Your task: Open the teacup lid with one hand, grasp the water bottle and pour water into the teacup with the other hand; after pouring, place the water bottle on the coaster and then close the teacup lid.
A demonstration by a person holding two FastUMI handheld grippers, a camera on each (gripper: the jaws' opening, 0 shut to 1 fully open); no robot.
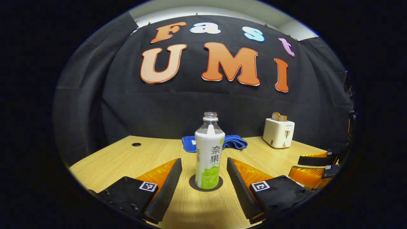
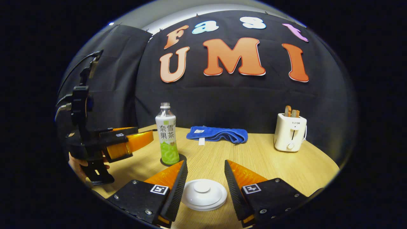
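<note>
Both grippers open; bottle on coaster.

We note dark printed characters on water bottle wrapper, above its green band; not read out here. Small brand word on toaster front, well right of bottle, above lever slot. Square coded markers on right tool, nearer than bottle.

I see the water bottle upright at centre frame in my left gripper view, uncapped, white with a green lower label, standing on the dark round coaster. In my right gripper view, the white teacup lid sits closed at bottom centre.
</note>
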